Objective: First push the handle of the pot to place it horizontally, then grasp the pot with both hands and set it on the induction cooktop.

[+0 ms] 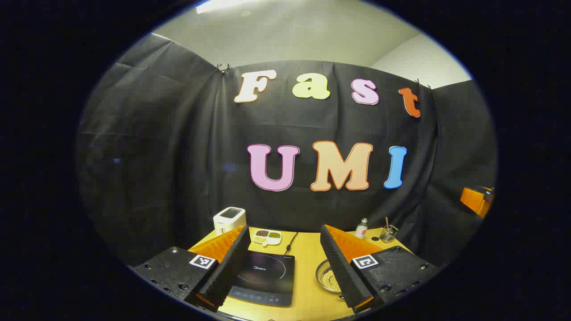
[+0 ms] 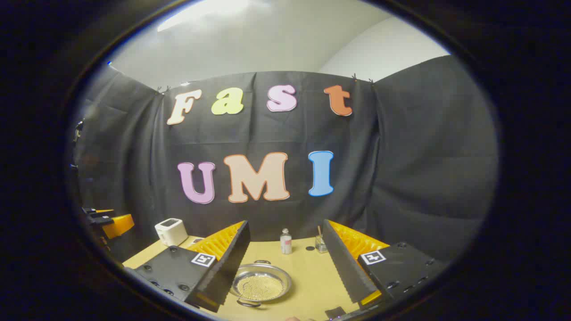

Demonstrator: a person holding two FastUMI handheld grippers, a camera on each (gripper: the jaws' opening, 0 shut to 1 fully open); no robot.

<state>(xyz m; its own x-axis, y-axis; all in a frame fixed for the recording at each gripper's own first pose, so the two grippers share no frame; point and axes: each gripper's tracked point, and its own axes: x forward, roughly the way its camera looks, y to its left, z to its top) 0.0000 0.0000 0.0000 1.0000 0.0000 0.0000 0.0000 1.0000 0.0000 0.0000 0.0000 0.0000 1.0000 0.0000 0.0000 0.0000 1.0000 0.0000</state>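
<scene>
Start state: pot untouched, both grippers raised over the table with fingers spread.

Pot point(image 2: 261, 285) sits on the table point(image 2: 308, 272), full of small pale beads, to the right of the induction cooktop point(image 1: 263, 276) and clear of it. Handles show at its near and far rim, so the push looks undone, lift too. Left gripper point(image 1: 285, 267) and right gripper point(image 2: 285, 267) hold nothing. Beyond: bottle point(image 2: 285, 241), white toaster-like box point(image 2: 171, 231), sectioned dish point(image 1: 266, 236).

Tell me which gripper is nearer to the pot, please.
Right. The pot lies between the open right gripper fingers; for the left gripper it sits off to the right, behind one finger.
</scene>
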